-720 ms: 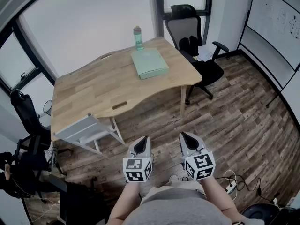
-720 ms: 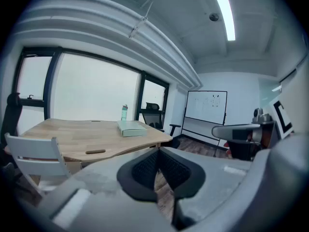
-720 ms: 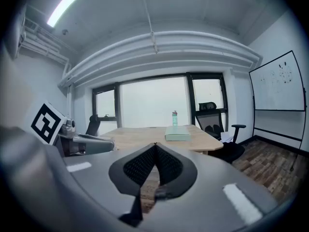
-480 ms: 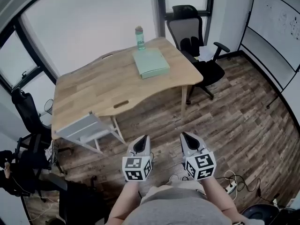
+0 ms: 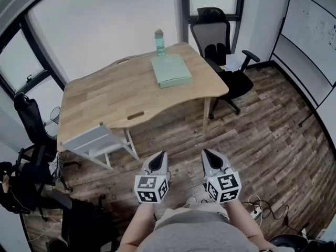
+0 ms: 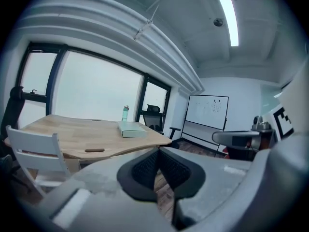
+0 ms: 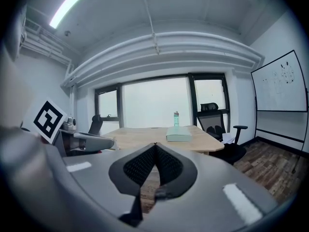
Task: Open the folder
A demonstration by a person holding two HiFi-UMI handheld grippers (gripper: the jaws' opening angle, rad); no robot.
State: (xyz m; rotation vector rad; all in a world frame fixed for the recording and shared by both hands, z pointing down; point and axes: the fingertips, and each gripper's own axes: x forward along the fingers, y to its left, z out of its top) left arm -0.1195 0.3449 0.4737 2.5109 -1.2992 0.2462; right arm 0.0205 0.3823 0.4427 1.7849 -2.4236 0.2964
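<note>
My left gripper (image 5: 159, 156) and right gripper (image 5: 209, 154), at 6 o'clock, are both clenched on nothing. One closed green folder (image 5: 171, 71) lies on the table (image 5: 105, 96) at 12 o'clock, with one bottle (image 5: 159, 41) just beyond it. One white chair (image 5: 97, 140) stands against the table's near edge at 10 o'clock. Only the gripper views show the ceiling lamp (image 6: 227, 13)

A bottle (image 5: 159, 41) stands on the wooden table (image 5: 110, 96); a black office chair (image 5: 223, 62) nearby
</note>
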